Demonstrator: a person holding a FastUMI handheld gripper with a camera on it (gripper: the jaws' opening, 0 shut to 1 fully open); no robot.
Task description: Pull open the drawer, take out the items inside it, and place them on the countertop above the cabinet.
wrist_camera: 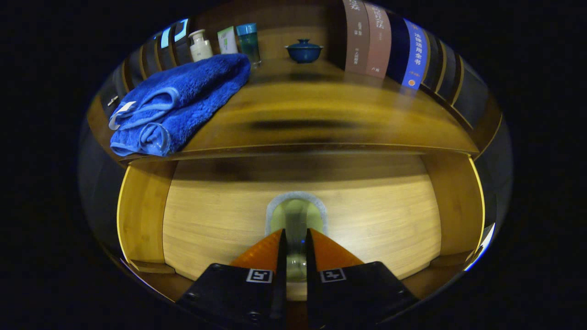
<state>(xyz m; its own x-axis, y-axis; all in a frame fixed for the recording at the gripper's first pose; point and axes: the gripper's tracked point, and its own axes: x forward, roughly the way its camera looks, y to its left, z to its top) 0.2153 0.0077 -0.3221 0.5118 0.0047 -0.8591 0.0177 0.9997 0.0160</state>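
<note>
Gripper view shows me the open drawer (206,220), and inside it one small item, a see-through glass thing (296,220) with a pale rounded rim, maybe a little cup. It sits on the drawer's wooden floor, right at my fingertips and partly between them. My gripper (296,243) has its two fingers close together with only a thin gap, and the glass thing shows in that gap. They look pressed on it from both sides, so I think I am pinching it, though the glass is hard to see clearly. Above the drawer is the countertop (321,123), wide and brown, where this item has to go. A folded blue towel (176,105) already lies on the countertop's left part. At the back stand a few small bottles (202,45), a green cup (249,41), a dark blue lidded bowl (303,50), and a row of books (380,41) off to the right. To do this step well, I should keep my squeeze steady, because glass is slippery. I should lift straight up first, then pull back so I clear the countertop's front edge. After that I should aim for the bare middle spot, near no other thing, set it down softly, and only then let go.
</note>
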